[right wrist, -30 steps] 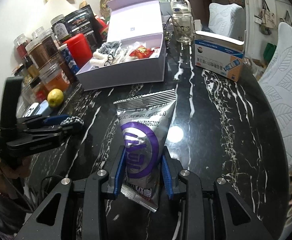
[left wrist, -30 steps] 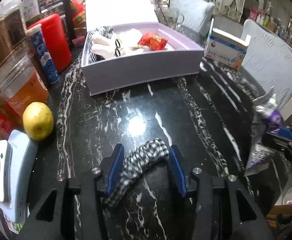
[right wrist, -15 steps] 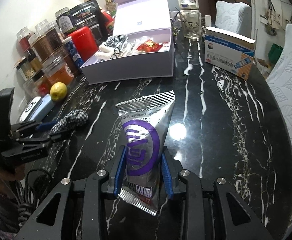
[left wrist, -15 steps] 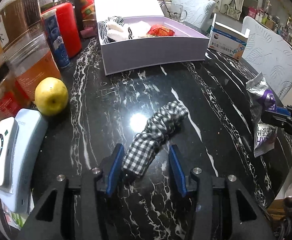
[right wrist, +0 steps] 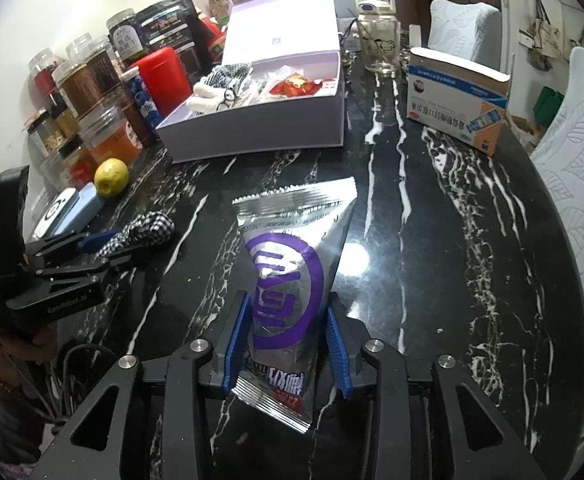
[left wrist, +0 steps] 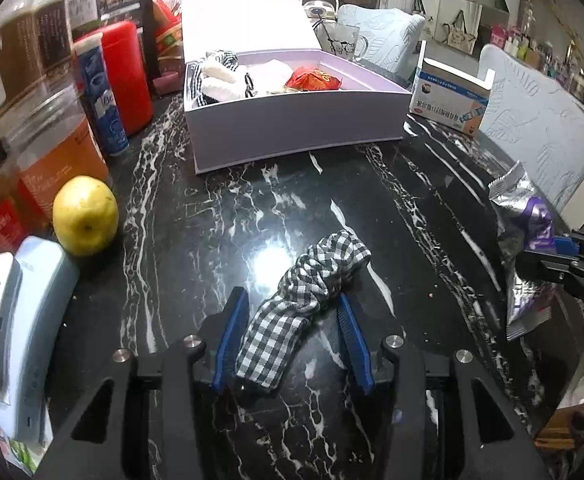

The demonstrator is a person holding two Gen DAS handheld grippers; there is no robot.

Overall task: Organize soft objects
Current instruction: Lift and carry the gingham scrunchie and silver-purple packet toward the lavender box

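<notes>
A black-and-white checked cloth (left wrist: 311, 284) lies on the black marble table between the fingers of my left gripper (left wrist: 292, 312). The jaws stand apart with a gap on the left side of the cloth. It also shows in the right wrist view (right wrist: 144, 232). My right gripper (right wrist: 288, 332) is shut on a silver and purple snack bag (right wrist: 292, 264) and holds it above the table; the bag also shows in the left wrist view (left wrist: 527, 232). An open lilac box (left wrist: 292, 120) with soft items inside stands at the back.
Jars (left wrist: 52, 152), a red canister (left wrist: 126, 76) and a blue tube (left wrist: 104, 100) line the left side. A yellow lemon (left wrist: 85, 215) and a white and blue device (left wrist: 8, 320) sit front left. A white and blue carton (right wrist: 457, 100) and a glass jug (right wrist: 377, 40) stand back right.
The left gripper has moved forward over the checked cloth, which now lies between its open fingers on the table. The right gripper still holds the snack bag.
</notes>
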